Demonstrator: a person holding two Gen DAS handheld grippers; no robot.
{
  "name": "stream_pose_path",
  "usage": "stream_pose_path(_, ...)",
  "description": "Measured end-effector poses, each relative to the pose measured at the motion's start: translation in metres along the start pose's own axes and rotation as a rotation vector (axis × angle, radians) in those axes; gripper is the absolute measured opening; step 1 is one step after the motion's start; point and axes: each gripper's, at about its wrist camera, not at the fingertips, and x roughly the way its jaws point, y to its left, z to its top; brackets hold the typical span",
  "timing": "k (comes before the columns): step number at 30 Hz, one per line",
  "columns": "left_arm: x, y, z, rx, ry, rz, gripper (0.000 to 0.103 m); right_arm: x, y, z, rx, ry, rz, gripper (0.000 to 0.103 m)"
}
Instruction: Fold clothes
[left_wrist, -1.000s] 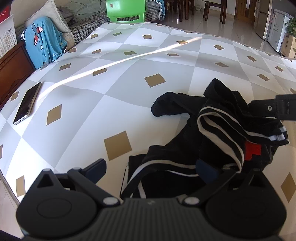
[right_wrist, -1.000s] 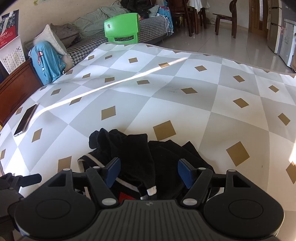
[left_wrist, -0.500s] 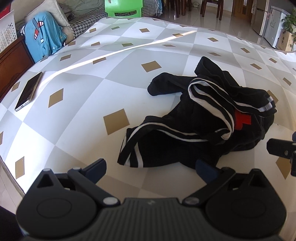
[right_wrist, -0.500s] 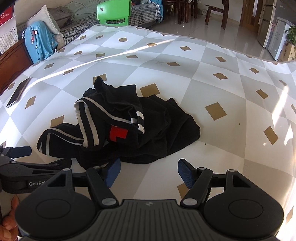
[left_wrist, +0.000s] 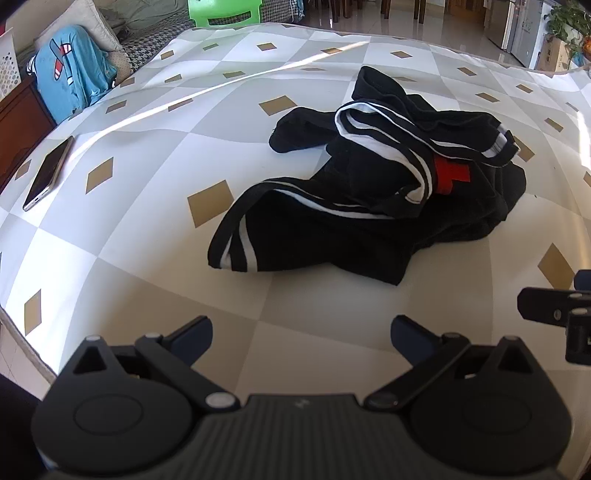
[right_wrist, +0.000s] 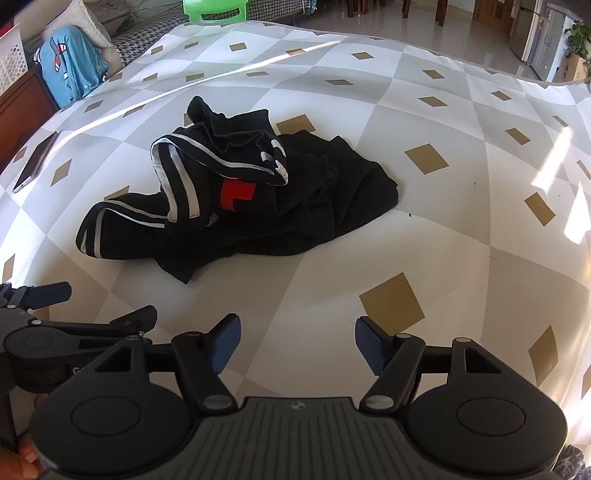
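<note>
both tools, left tool (left_wrist: 301, 334) and right tool (right_wrist: 293, 341), gape wide, empty, near the bed (left_wrist: 332, 325) edge; crumpled black garment (left_wrist: 369, 206) lies apart, mid-bed.

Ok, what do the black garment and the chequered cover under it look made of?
The black garment looks like soft matte knit, probably cotton jersey: it slumps in loose folds, with white stripe trim. The chequered cover looks like smooth woven or printed fabric, with a slight sheen where sunlight falls; the exact fibre is unclear.

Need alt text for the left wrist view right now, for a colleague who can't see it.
A crumpled black garment with white stripes and a red patch lies on the diamond-patterned bed sheet, ahead of the open, empty left gripper. A smartphone lies far left.
</note>
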Motion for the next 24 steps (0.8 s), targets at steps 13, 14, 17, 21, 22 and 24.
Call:
stream_pose_path(13, -0.005, -0.015, -0.024, 0.039, 0.031, -0.033, 0.103, -0.004, -0.007, -0.022, 0.025, 0.022, -0.034, 0.068)
stream_pose_path(14, -0.005, -0.016, -0.025, 0.042, 0.033, -0.035, 0.103, -0.005, -0.008, -0.024, 0.028, 0.022, -0.033, 0.068)
stream_pose_path(17, -0.006, -0.019, -0.029, 0.049, 0.039, -0.039, 0.103, -0.007, -0.010, -0.029, 0.037, 0.022, -0.031, 0.068)
stream_pose_path(21, -0.008, -0.023, -0.034, 0.056, 0.043, -0.047, 0.103, -0.008, -0.012, -0.033, 0.054, 0.020, -0.031, 0.068)
stream_pose_path(22, -0.009, -0.025, -0.035, 0.060, 0.042, -0.048, 0.103, -0.009, -0.013, -0.034, 0.058, 0.020, -0.031, 0.068)
stream_pose_path(24, -0.010, -0.028, -0.037, 0.073, 0.042, -0.050, 0.103, -0.010, -0.014, -0.034, 0.065, 0.020, -0.028, 0.068)
